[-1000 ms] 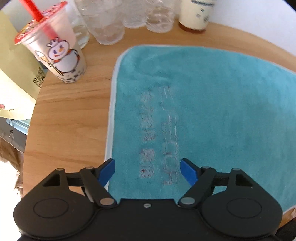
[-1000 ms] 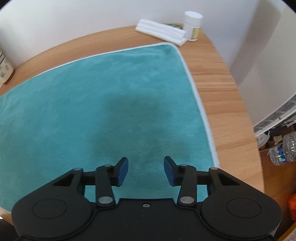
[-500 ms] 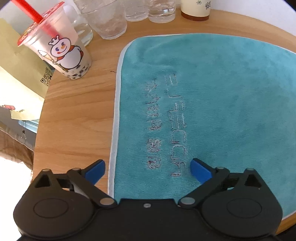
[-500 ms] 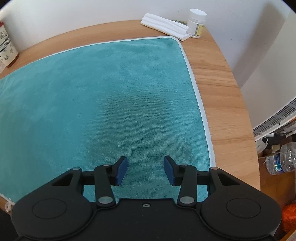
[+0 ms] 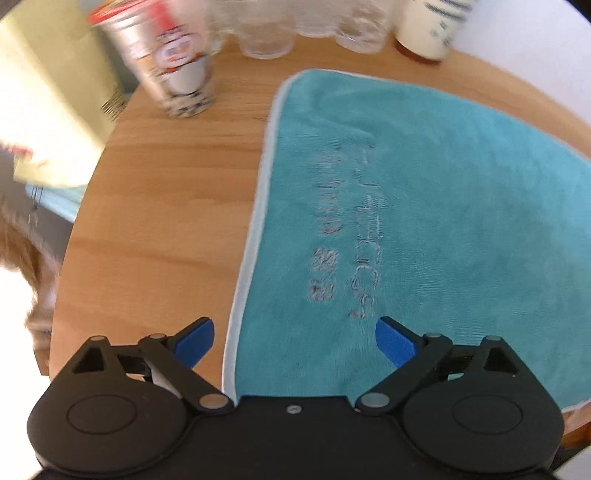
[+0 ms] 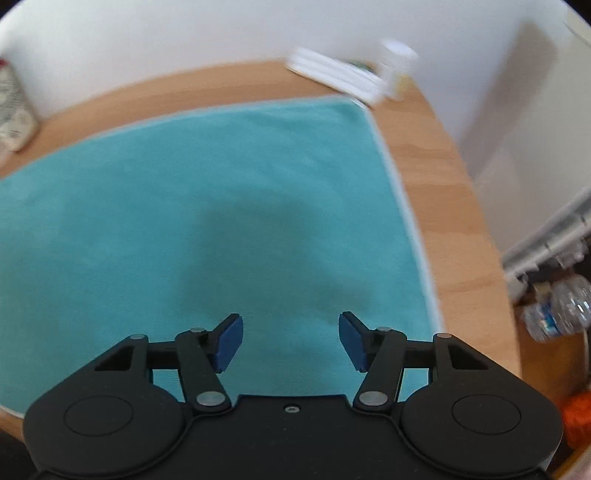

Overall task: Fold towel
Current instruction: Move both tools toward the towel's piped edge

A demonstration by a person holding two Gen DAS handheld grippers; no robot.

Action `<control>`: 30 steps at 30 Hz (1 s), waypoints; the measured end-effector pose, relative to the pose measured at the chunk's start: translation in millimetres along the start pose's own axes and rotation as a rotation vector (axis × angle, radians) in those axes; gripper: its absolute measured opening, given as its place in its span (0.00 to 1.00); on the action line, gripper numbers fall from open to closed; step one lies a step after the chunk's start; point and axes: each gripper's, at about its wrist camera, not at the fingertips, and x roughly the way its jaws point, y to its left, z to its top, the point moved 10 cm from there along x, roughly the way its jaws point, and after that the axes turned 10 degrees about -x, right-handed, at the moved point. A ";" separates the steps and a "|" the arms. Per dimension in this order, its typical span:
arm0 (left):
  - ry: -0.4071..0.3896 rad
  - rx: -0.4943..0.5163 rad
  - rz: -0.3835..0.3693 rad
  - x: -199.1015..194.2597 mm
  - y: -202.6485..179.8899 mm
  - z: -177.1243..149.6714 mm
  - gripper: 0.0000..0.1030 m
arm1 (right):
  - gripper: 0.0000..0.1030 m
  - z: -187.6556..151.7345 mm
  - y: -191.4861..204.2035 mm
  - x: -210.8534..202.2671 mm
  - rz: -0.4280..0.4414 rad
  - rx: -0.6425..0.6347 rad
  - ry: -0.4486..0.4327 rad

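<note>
Towel (image 5: 443,206): teal, flat on your round wooden table (image 5: 166,221). Far edge: drink cup (image 5: 166,62) holding dark pearls, clear glasses (image 5: 266,33), white jar (image 6: 397,70), folded white cloths (image 6: 332,72). Left gripper (image 5: 295,338) wide; right gripper (image 6: 290,339) wide, both empty.

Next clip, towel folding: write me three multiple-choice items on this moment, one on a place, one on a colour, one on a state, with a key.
1. Where is the drink cup relative to the towel?
A. on it
B. on the table beyond its left edge
C. under it

2. The towel's edge trim is:
A. red
B. black
C. white

3. The left tongs are:
A. open, straddling the towel's left edge
B. shut on the towel
C. shut on the cup

Key: B, the cup stands on bare wood; C, a pale white border shows; A, the pads are wide apart, holding nothing.
</note>
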 end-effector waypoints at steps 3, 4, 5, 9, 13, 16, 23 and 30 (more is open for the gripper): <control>0.029 -0.113 -0.036 -5.3 11.7 -8.8 0.94 | 0.60 37.4 40.8 -10.4 0.087 -0.070 -0.070; 0.035 -0.144 -0.037 -5.9 14.6 -11.1 0.93 | 0.60 54.2 58.0 -14.3 0.126 -0.103 -0.100; 0.035 -0.166 -0.037 -6.9 16.2 -12.5 0.92 | 0.60 69.7 73.4 -17.3 0.163 -0.135 -0.127; 0.012 -0.277 -0.021 -7.9 26.6 -14.9 0.88 | 0.60 131.8 135.6 -20.0 0.301 -0.323 -0.206; -0.003 -0.518 0.027 -11.8 39.5 -25.8 0.87 | 0.60 197.1 205.7 -17.6 0.450 -0.501 -0.252; -0.051 -0.662 0.054 -16.8 39.6 -36.1 0.87 | 0.60 235.6 253.6 -11.6 0.541 -0.624 -0.282; -0.137 -0.864 0.120 -13.2 34.8 -49.4 0.87 | 0.60 249.1 378.4 34.7 0.663 -0.952 -0.228; -0.219 -0.927 0.169 -13.0 48.3 -50.2 0.87 | 0.57 227.9 466.6 82.0 0.704 -1.103 -0.155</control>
